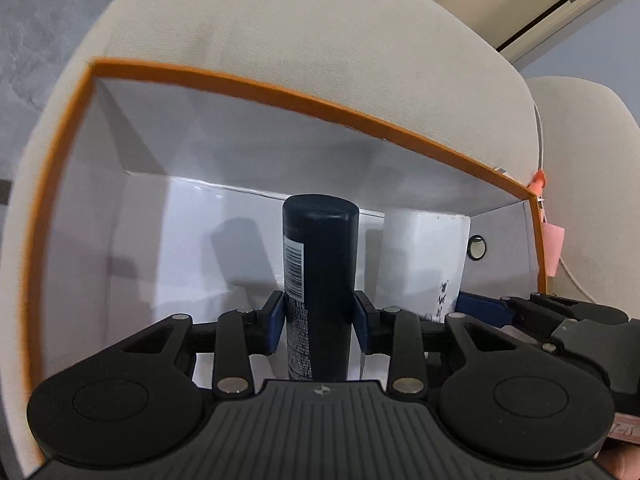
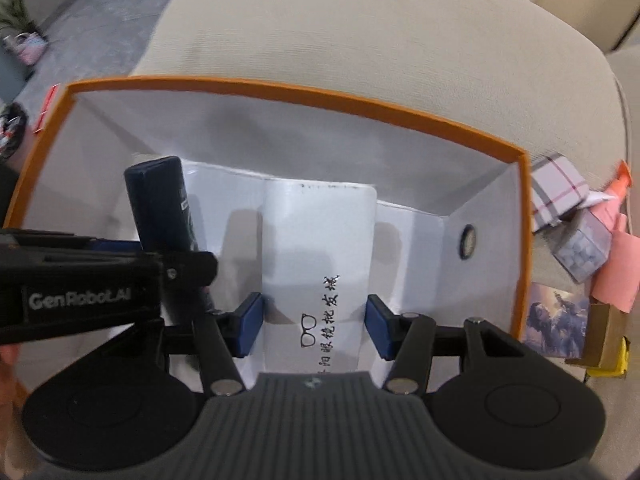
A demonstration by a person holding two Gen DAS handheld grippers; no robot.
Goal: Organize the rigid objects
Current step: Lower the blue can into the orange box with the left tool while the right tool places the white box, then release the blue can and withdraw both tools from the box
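One dark can [image 1: 320,280], long axis toward frame top, is clamped in the left gripper [image 1: 319,320]; one white box [image 2: 320,264], likewise lengthwise, is clamped in the right gripper [image 2: 314,326] inside the orange-rimmed box [image 2: 280,90]

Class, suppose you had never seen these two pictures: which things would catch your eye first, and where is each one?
First the orange-rimmed box on the beige cushion, white inside. Then what hangs over it: a dark can clamped upright in the left tool, and a white packet with black writing clamped in the right tool. Smaller bright boxes lie outside the box's right wall.
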